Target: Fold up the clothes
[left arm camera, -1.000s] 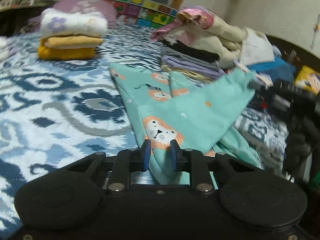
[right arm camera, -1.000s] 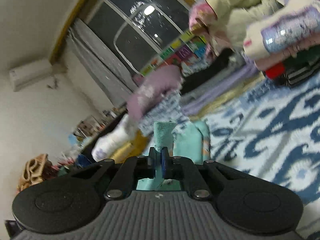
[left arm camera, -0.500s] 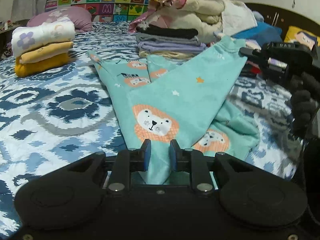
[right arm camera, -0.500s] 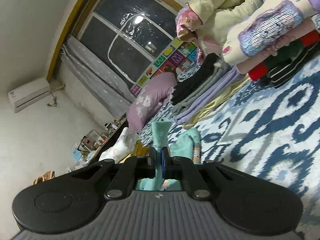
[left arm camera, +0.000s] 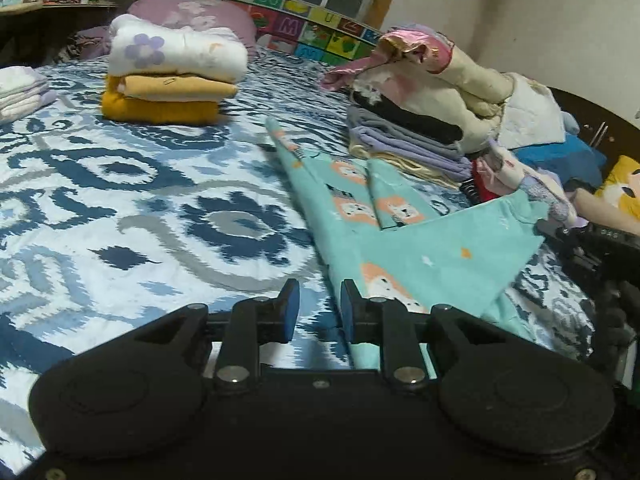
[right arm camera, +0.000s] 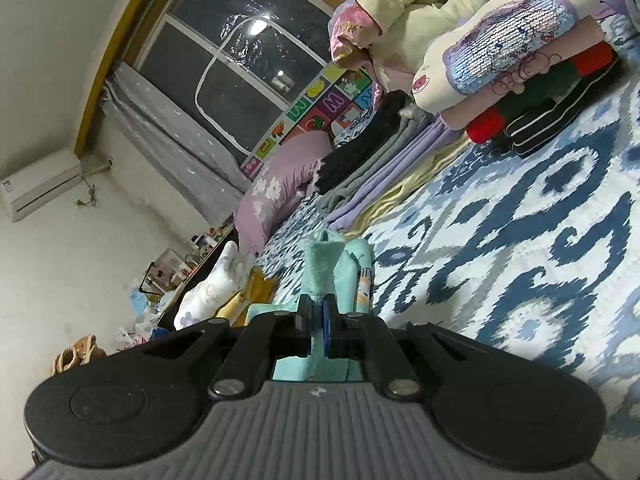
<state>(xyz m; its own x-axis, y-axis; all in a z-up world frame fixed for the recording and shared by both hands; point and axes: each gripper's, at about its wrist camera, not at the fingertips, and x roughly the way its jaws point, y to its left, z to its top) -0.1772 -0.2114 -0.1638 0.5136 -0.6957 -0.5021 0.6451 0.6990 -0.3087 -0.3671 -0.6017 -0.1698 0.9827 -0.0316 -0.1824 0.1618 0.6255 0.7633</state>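
A teal garment point(left arm camera: 400, 240) printed with lions lies on the blue patterned bedspread point(left arm camera: 120, 208), folded into a long wedge. Its right corner is lifted. My left gripper point(left arm camera: 316, 304) hovers low at the garment's near end, open; only bedspread shows between its fingers, and the cloth edge runs just right of the right finger point(left arm camera: 348, 308). In the right wrist view my right gripper point(right arm camera: 316, 320) is shut on a bunched teal corner of the garment point(right arm camera: 320, 268). That gripper also shows at the right edge of the left wrist view, as a black body point(left arm camera: 592, 240) in a dark gloved hand point(left arm camera: 616, 316).
A folded stack, white on yellow point(left arm camera: 172, 80), sits at the back left, with a purple pillow point(left arm camera: 192, 16) behind it. A loose pile of clothes point(left arm camera: 420, 112) lies at the back right. Beside it stands a folded stack of cream, red and black point(right arm camera: 520, 60).
My left gripper has slid left off the garment; the teal cloth that lay between its fingers is now beside the right finger. The right gripper keeps its hold on the lifted corner.
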